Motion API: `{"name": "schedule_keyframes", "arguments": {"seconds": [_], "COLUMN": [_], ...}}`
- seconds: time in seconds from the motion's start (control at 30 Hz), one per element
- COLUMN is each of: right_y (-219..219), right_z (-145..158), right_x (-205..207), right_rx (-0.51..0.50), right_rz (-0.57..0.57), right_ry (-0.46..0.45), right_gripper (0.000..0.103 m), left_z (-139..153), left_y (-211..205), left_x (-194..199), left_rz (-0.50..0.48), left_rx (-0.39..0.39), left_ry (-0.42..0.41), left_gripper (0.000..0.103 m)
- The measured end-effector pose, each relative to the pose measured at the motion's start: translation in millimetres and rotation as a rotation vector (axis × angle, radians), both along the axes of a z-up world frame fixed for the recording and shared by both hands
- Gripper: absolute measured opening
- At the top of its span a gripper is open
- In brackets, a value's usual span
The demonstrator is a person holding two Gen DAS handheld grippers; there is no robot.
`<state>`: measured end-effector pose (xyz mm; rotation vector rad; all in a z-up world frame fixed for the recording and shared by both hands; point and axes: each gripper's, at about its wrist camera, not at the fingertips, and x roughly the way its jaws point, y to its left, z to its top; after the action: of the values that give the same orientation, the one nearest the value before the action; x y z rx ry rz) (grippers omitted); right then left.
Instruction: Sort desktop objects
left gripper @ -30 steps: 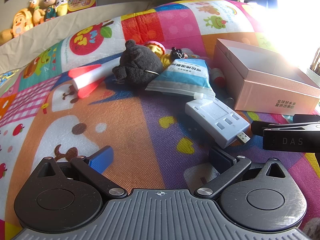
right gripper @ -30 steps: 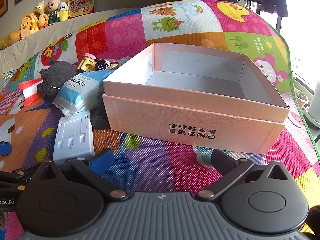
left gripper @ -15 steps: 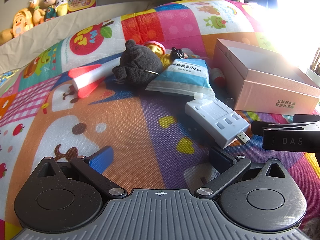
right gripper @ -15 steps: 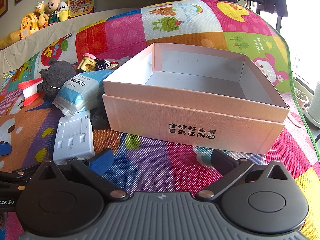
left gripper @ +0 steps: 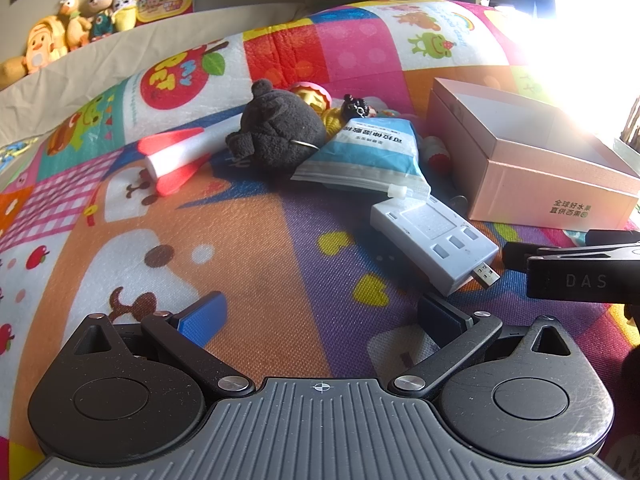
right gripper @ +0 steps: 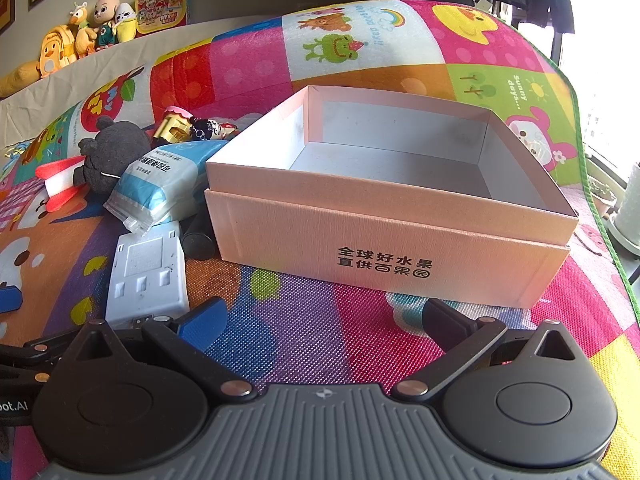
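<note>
An open pink cardboard box (right gripper: 384, 236) stands empty on the colourful play mat; it also shows in the left wrist view (left gripper: 540, 188). Left of it lie a white USB device (left gripper: 434, 246) (right gripper: 146, 272), a blue-and-white pouch (left gripper: 370, 152) (right gripper: 160, 184), a dark grey plush toy (left gripper: 280, 130) (right gripper: 110, 152), a red-and-white rocket-shaped toy (left gripper: 176, 160) and small figurines (left gripper: 336, 106) (right gripper: 192, 126). My left gripper (left gripper: 320, 312) is open and empty, low over the mat before the USB device. My right gripper (right gripper: 326, 316) is open and empty, just in front of the box.
The right gripper's black side (left gripper: 576, 268) reaches in beside the USB plug in the left wrist view. A small dark cylinder (right gripper: 198, 240) lies between the USB device and the box. Plush toys (left gripper: 72, 28) line a ledge at the back. Bright window glare sits at the right.
</note>
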<state>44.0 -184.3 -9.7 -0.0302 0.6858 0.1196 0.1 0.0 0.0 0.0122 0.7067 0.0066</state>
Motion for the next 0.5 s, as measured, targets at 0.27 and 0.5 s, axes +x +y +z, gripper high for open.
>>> {"name": "schedule_keyframes", "arguments": {"seconds": [0.27, 0.5], "right_y": [-9.6, -26.6], "right_z": [3.8, 4.9], "right_x": [-25.3, -56.4], "right_rx": [-0.015, -0.027], "right_rz": [0.06, 0.176], "right_ry": [0.087, 0.113], "right_gripper": [0.103, 0.103], "left_z": [0.5, 2.2], "left_y": [-0.2, 0.3], "left_x": [-1.3, -8.6], "left_rz": [-0.01, -0.034], "left_rx": [0.0, 0.008], "left_ry": [0.019, 0.04], "left_gripper": [0.103, 0.103]}}
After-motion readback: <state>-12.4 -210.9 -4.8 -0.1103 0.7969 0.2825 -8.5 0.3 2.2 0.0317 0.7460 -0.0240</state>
